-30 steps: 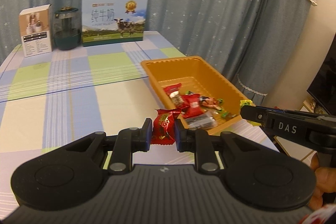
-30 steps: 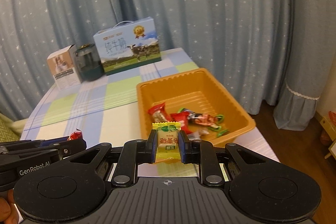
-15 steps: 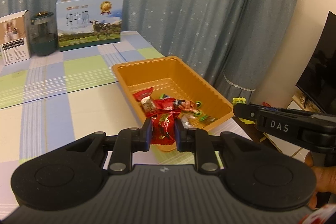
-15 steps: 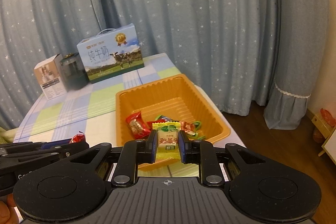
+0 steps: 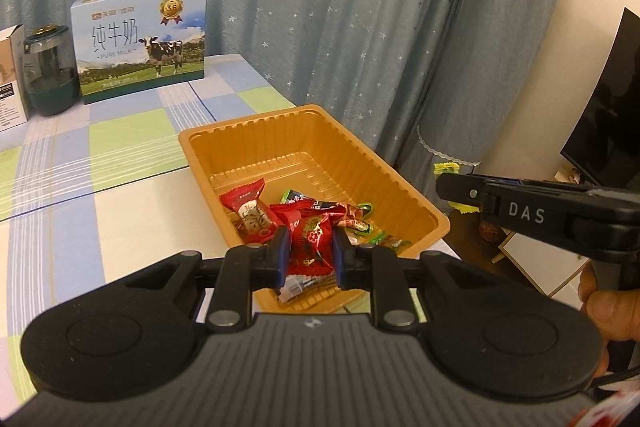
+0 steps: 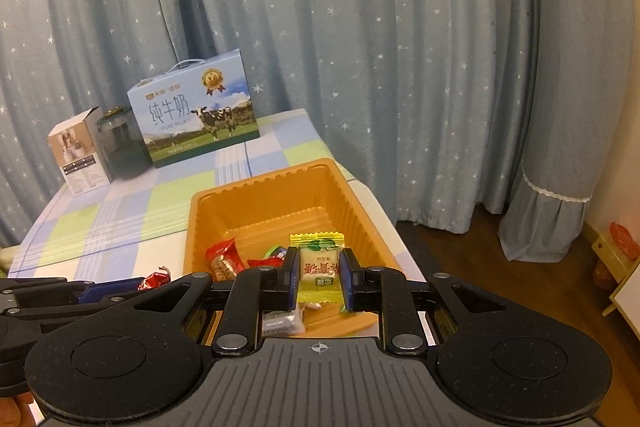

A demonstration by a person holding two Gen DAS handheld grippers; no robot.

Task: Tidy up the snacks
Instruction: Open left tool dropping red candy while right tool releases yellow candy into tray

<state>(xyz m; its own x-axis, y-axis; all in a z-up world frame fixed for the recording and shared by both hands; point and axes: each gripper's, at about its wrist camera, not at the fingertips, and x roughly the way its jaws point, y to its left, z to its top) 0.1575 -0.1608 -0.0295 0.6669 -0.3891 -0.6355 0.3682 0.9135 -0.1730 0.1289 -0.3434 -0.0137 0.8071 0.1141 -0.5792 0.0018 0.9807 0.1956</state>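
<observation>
The left gripper (image 5: 308,253) is clenched on a red candy packet (image 5: 310,247), its blue-padded fingers (image 5: 281,251) pressing the wrapper from both sides, and it hangs over the near end of the orange plastic tray (image 5: 256,135). The right gripper (image 6: 319,277) grips a yellow-and-white candy (image 6: 318,265) the same way — wrapper pinched flat between the pads, its crimped yellow edge sticking up above the fingers — and it too sits over the tray's near end. In the left wrist view the right gripper (image 5: 448,187) comes in from the right with a scrap of yellow wrapper showing at its tip, just off the tray's right rim. The tray stands on a worktop (image 5: 120,155) covered in a blue, green and cream checked cloth, close to the worktop's right edge. Inside it lies a small heap of wrapped sweets (image 5: 256,211): a red packet with a pale window, a few more red ones, and some green-tipped wrappers towards the right wall — I can't quite make out how many. At the far end of the worktop, against the starry blue curtain (image 5: 320,7), stand a milk carton box with a cow on it (image 5: 140,39), a dark green jar (image 5: 50,75) beside it, and a small white box (image 6: 78,155) next to that.
</observation>
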